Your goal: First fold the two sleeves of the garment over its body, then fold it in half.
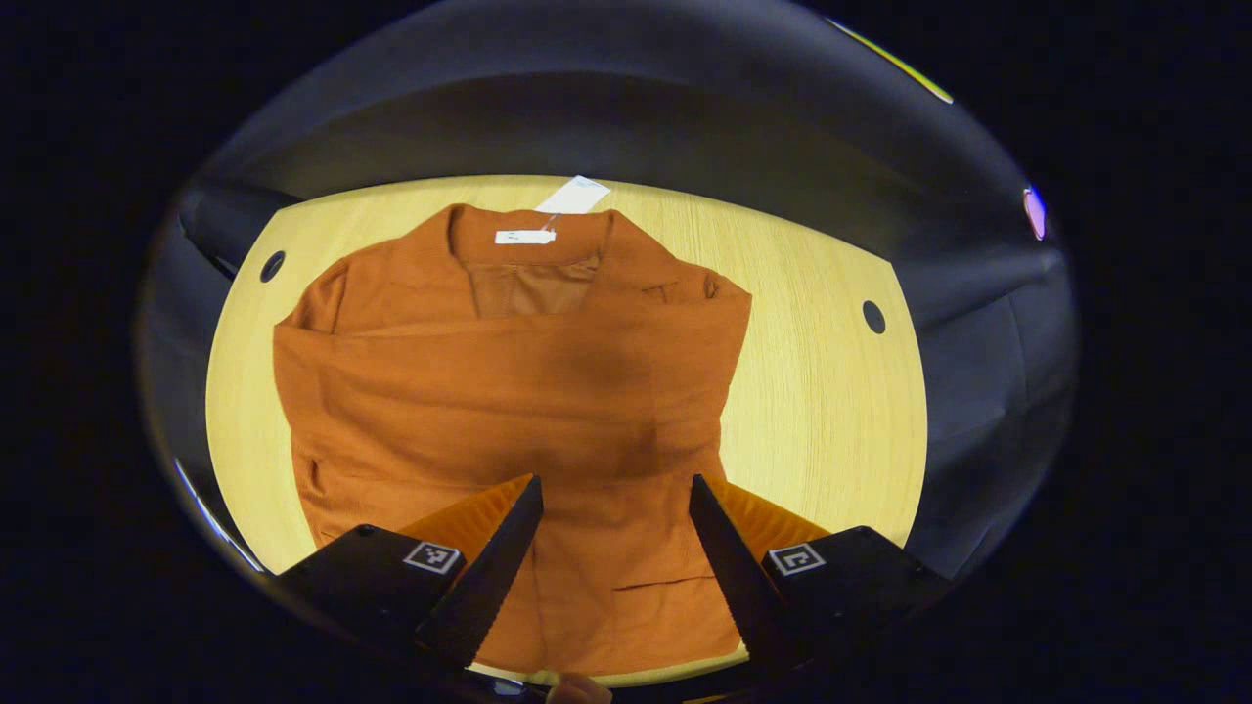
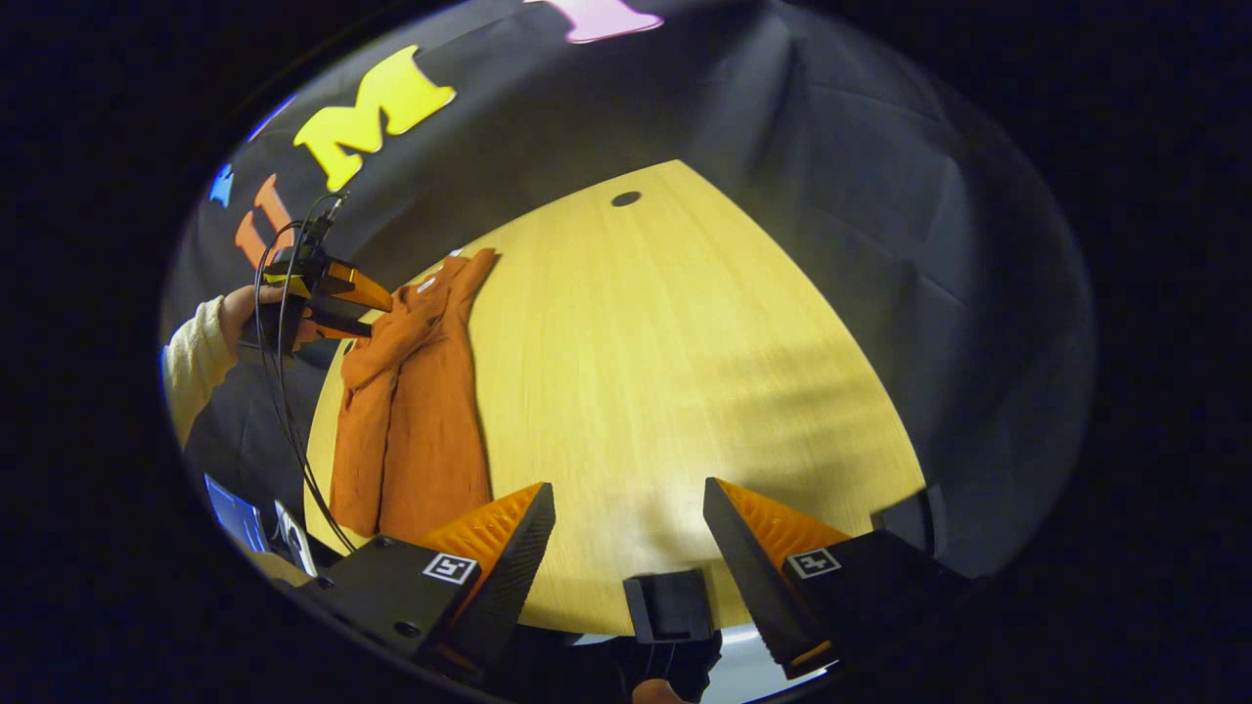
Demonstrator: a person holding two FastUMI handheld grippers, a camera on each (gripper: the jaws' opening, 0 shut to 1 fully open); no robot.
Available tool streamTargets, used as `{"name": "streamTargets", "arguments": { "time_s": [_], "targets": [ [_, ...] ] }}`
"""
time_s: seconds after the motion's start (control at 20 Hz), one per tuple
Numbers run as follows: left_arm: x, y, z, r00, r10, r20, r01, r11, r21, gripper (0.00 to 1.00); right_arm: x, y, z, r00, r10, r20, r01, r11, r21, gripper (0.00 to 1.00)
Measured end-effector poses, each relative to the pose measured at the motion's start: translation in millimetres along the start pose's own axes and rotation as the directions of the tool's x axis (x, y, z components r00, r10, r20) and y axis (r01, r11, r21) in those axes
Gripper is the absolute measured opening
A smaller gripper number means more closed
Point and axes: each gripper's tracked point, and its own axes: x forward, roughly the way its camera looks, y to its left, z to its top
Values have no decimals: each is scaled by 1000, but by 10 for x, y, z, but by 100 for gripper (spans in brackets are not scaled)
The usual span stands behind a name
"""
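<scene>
Hovering with jaws apart and empty, both the left gripper (image 1: 614,548) and right gripper (image 2: 626,557) risk dragging the folded sleeves loose if the garment (image 1: 509,411) hem at the desk (image 1: 822,391) near edge is pinched unevenly

Neck label (image 1: 524,237) blank; hang tag (image 1: 573,196) unreadable

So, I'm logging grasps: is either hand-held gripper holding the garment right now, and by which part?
Nothing is held. The left hand-held gripper hangs open above the garment; the right hand-held gripper is open over the table.
</scene>
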Motion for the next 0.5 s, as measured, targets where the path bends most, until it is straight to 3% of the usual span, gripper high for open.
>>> {"name": "streamTargets", "arguments": {
  "time_s": [0.05, 0.1, 0.15, 0.25, 0.5],
  "targets": [
    [-41, 125, -108, 1000, -3, 13, 3, 1000, -9, 99, 34, 82, 17, 1000, 22, -11, -23, 999, -33, 99],
    [-87, 253, -207, 1000, 0, 28, 0, 1000, -19, 99, 84, 179, 26, 998, 52, -30, -54, 997, -62, 94],
    [-125, 392, -293, 999, 5, 50, -3, 999, -35, 99, 146, 288, 14, 996, 77, -54, -81, 993, -88, 98],
    [-186, 716, -477, 996, 22, 91, -17, 998, -56, 99, 293, 405, -29, 991, 88, -96, -103, 983, -155, 94],
    [-383, 1860, -1129, 983, 151, 105, -149, 989, -25, 99, 633, 820, -99, 984, 81, -156, -121, 955, -272, 99]
  ]
}}
